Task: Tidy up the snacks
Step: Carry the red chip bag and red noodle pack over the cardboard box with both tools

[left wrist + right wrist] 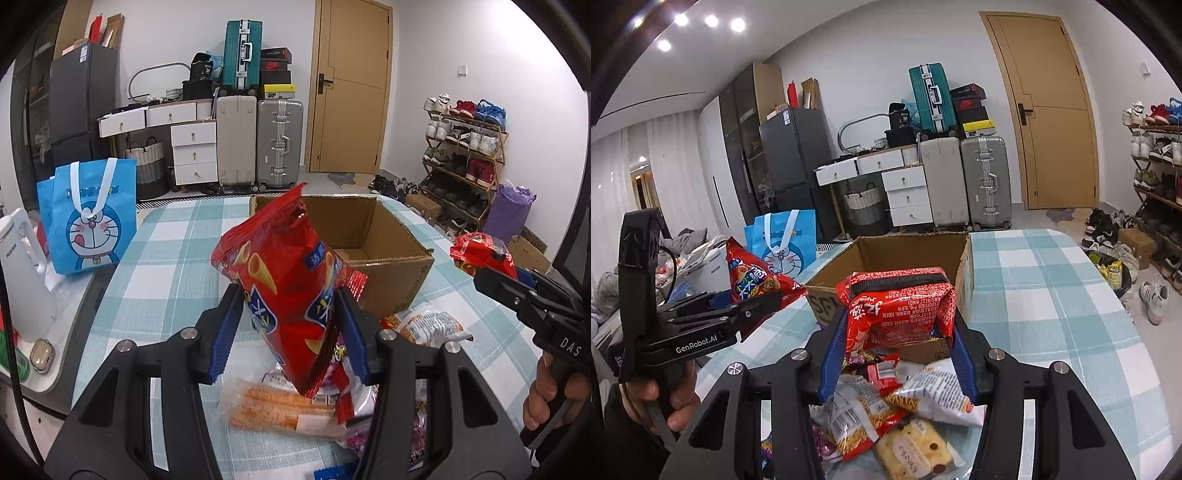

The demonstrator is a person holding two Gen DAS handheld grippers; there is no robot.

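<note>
My left gripper (291,317) is shut on a tall red cone-snack bag (284,280), held upright above the table just in front of the open cardboard box (399,273). My right gripper (899,332) is shut on a red instant-noodle packet (901,306), lifted before the same cardboard box (827,273). Each view shows the other gripper too: the right gripper (491,273) with its red packet at the right edge, the left gripper (753,299) with the cone-snack bag (753,280) at the left. Loose snack packets (886,413) lie heaped below both grippers.
A checked teal tablecloth (1052,314) covers the table. A blue cartoon tote bag (88,218) and a white appliance (22,280) stand at the left. Beyond are suitcases (258,144), a door and a shoe rack (465,155). A hand (665,398) grips the left tool.
</note>
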